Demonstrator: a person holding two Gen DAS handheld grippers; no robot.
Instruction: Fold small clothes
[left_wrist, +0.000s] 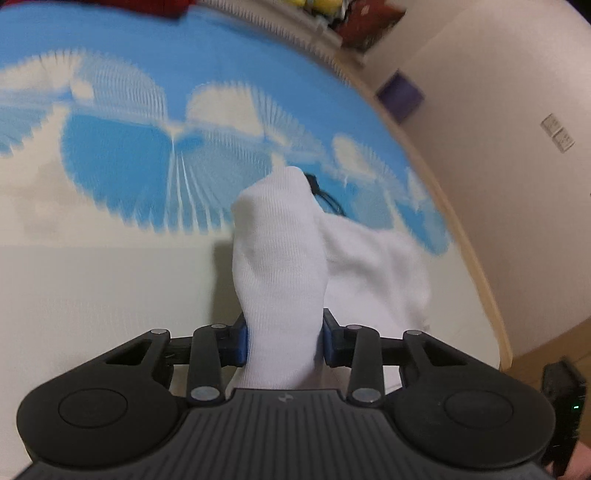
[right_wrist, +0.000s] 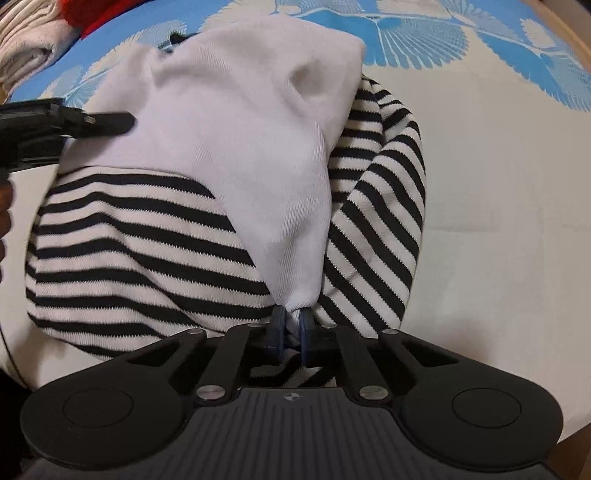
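- The left tongs (left_wrist: 283, 341) grip a white sock (left_wrist: 280, 258) between the blue pads (left_wrist: 240, 343); the sock fills the gap between them.
- The right tongs (right_wrist: 291, 330) stand almost closed and pinch one end of the white sock (right_wrist: 240, 147).
- In the right wrist view, the long axis of the sock runs from the right tongs away and up in the picture, with the left tongs (right_wrist: 110, 123) at its far left edge.
- The sock lies over a black-and-white striped garment (right_wrist: 129, 258).
- Both rest on a white surface (right_wrist: 498, 221) with a blue fan pattern (left_wrist: 122, 162).
- Folded clothes (right_wrist: 26, 48) lie in the far left corner.
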